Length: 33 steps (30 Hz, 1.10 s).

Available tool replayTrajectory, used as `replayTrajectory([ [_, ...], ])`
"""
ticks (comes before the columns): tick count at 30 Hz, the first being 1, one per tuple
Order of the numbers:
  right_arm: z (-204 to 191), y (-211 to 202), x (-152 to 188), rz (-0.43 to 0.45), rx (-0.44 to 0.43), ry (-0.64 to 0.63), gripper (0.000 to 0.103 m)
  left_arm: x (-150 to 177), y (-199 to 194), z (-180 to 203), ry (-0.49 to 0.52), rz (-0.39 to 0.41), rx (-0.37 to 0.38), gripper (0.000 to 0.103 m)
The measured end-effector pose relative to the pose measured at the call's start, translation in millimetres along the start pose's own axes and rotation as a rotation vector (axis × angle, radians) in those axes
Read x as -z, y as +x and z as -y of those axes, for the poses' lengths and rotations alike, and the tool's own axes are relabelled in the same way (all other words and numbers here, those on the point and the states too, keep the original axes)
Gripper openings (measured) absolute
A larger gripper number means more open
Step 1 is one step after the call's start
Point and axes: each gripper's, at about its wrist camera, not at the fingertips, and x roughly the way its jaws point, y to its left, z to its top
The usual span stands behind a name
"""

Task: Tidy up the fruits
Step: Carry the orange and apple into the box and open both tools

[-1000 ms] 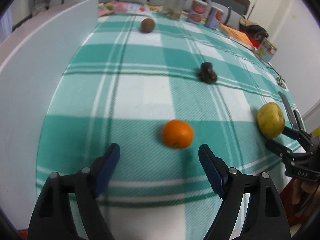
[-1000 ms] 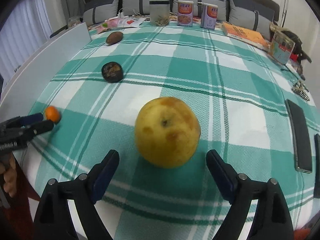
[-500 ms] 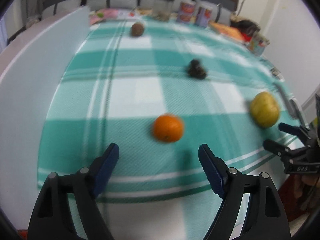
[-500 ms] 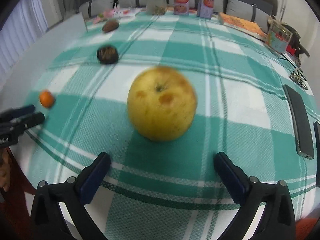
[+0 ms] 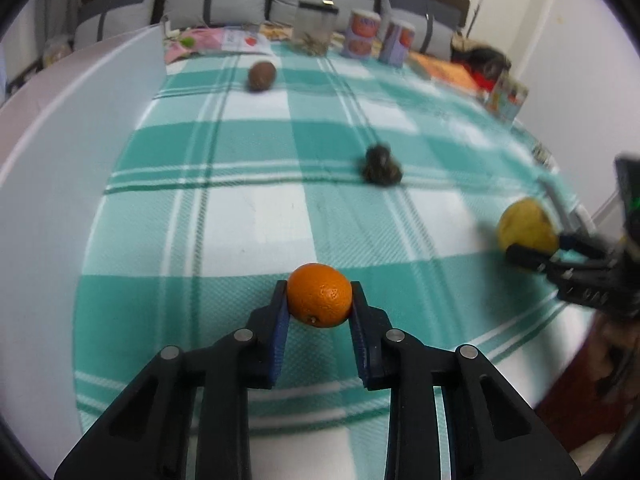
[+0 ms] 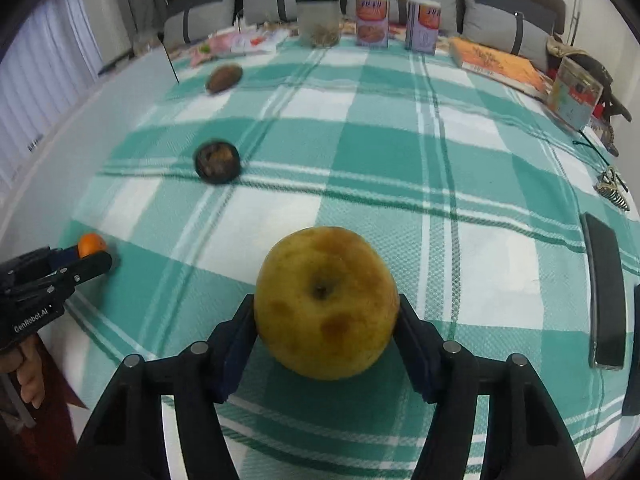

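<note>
Left gripper (image 5: pixel 319 300) clamps the orange (image 5: pixel 319 295) between its blue pads, near edge of the checked tablecloth (image 5: pixel 256 216). Right gripper (image 6: pixel 326 312) grips the spotted yellow apple (image 6: pixel 326 302), also near edge, right of the orange. Dark wrinkled fruit (image 6: pixel 217 160) mid-cloth; brown fruit (image 6: pixel 225 77) far left. Phone (image 6: pixel 606 290) far right.

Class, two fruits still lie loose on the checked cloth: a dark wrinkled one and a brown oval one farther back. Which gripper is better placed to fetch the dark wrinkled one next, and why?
Neither is free: the left gripper is shut on the small round orange, the right gripper on the large yellow blotched apple. Once emptied, probably the left: the dark wrinkled fruit lies almost straight ahead of it.
</note>
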Motion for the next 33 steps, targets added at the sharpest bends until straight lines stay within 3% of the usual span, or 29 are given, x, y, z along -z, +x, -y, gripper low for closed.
replayTrajectory([
  [3, -20, -22, -18, 0.033, -0.092, -0.008, 0.065, -22, -48, -10, -0.066, 0.058, 0.090, 0.028],
  [7, -76, -47, -65, 0.086, -0.241, -0.069, 0.065, -54, -117, -42, -0.136, 0.152, 0.140, 0.028],
  [10, -148, -51, -108, 0.087, -0.375, -0.168, 0.065, -75, -159, -90, -0.214, 0.205, 0.096, 0.028],
  [12, -192, -48, -127, 0.081, -0.432, -0.231, 0.065, -86, -171, -133, -0.275, 0.213, 0.029, 0.028],
  [15, -266, -35, -153, 0.066, -0.482, -0.353, 0.065, -93, -153, -198, -0.362, 0.146, -0.097, 0.028],
  [20, -365, 26, -177, -0.030, -0.433, -0.543, 0.065, -83, -87, -270, -0.458, -0.051, -0.213, 0.028],
  [25, -401, 98, -174, -0.169, -0.275, -0.665, 0.065, -70, -51, -294, -0.496, -0.168, -0.265, 0.029],
  [27, -409, 108, -171, -0.165, -0.239, -0.718, 0.065, -67, -48, -296, -0.502, -0.186, -0.273, 0.030],
  [29, -413, 113, -167, -0.169, -0.220, -0.728, 0.067, -68, -47, -297, -0.498, -0.194, -0.294, 0.037],
  [31, -409, 106, -168, -0.131, -0.212, -0.721, 0.069, -69, -53, -301, -0.517, -0.172, -0.322, 0.061],
  [33, -402, 92, -178, -0.079, -0.226, -0.683, 0.072, -70, -67, -304, -0.541, -0.109, -0.342, 0.071],
])
